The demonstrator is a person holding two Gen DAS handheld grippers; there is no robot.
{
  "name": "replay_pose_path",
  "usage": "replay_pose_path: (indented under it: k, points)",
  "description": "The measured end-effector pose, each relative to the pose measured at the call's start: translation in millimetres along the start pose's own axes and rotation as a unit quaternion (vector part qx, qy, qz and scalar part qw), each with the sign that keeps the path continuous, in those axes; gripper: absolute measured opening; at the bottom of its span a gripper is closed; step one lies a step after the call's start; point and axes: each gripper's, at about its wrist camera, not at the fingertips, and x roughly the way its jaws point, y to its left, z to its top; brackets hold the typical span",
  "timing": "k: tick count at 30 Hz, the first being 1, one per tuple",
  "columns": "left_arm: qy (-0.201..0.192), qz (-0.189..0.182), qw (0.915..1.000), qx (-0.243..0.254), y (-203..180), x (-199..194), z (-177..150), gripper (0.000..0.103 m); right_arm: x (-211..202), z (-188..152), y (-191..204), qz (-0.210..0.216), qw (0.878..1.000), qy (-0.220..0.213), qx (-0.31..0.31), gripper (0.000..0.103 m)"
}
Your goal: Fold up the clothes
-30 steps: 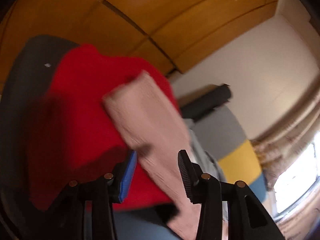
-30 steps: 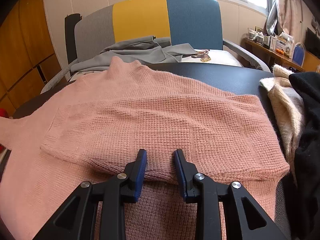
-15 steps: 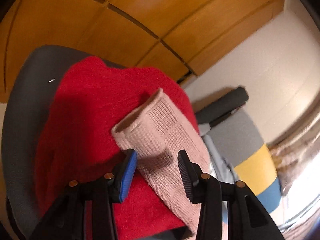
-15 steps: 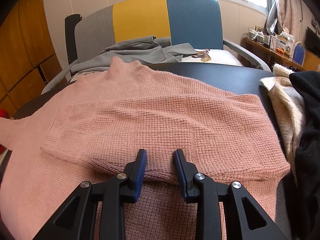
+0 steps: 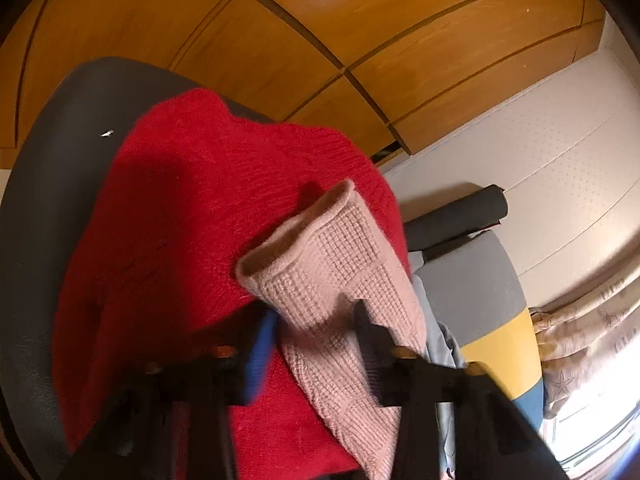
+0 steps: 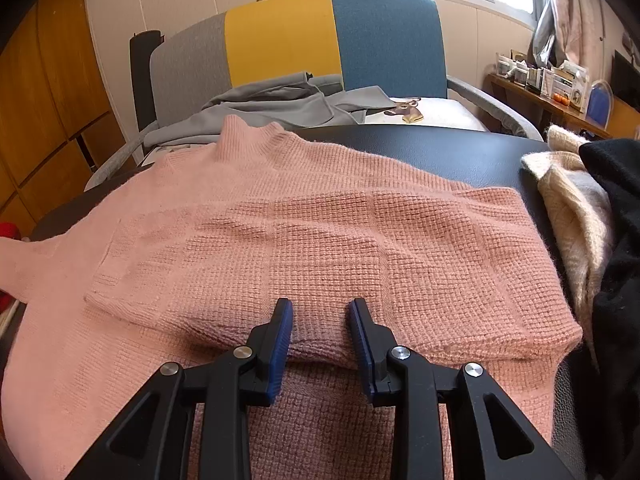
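Note:
A pink knit sweater point(image 6: 304, 240) lies spread on a black table point(image 6: 460, 152), its right sleeve folded across the body. My right gripper point(image 6: 319, 320) is open, its jaws resting at the folded sleeve's near edge. In the left wrist view the sweater's other sleeve point(image 5: 328, 280) hangs over a red knit garment point(image 5: 192, 240), cuff end up. My left gripper point(image 5: 316, 320) is open, with the sleeve lying between its jaws.
The red garment lies on a dark grey chair point(image 5: 52, 160). A grey, yellow and blue armchair point(image 6: 304, 48) holding grey clothing point(image 6: 280, 100) stands behind the table. Cream point(image 6: 572, 200) and black point(image 6: 616, 240) garments are piled at the table's right. Wooden cabinets point(image 5: 320, 20) stand at the left.
My left gripper has moved in along the pink sleeve, whose cuff now sits nearer and between the jaws. The right gripper has not moved.

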Motion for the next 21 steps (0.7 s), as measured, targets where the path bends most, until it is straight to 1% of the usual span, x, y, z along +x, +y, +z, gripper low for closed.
replay_pose_path:
  k: [1,5,7,9,11,14,18,19,21]
  points:
    - [-0.001,0.0,1.0,0.007,-5,-3,1,0.007,0,0,0,0.0,1.0,0.0,0.0,0.031]
    - [-0.038,-0.042,0.9962,0.066,-50,-23,0,0.007,0,0,1,0.001,1.0,0.0,0.0,0.031]
    - [-0.042,-0.081,0.9894,0.113,-87,-31,-4,0.007,0,0,0,0.0,1.0,0.0,-0.001,0.031]
    - [-0.034,-0.119,0.9799,0.157,-125,-36,-13,0.007,0,0,0,0.0,1.0,0.0,-0.002,0.031]
    - [-0.018,-0.153,0.9696,0.19,-159,-39,-25,0.008,0,0,0,0.0,1.0,0.0,-0.002,0.031]
    - [0.019,-0.2,0.951,0.235,-212,-36,-55,0.007,0,0,0,0.001,1.0,0.0,-0.001,0.031]
    - [0.07,-0.249,0.9203,0.293,-265,-33,-116,0.008,0,0,1,0.002,1.0,-0.001,0.001,0.031]
    - [0.082,-0.258,0.9123,0.307,-275,-32,-133,0.008,0,0,0,0.003,1.0,-0.001,0.001,0.031]
    - [0.112,-0.272,0.8997,0.323,-284,-34,-169,0.008,0,0,0,0.005,1.0,-0.001,0.003,0.031]
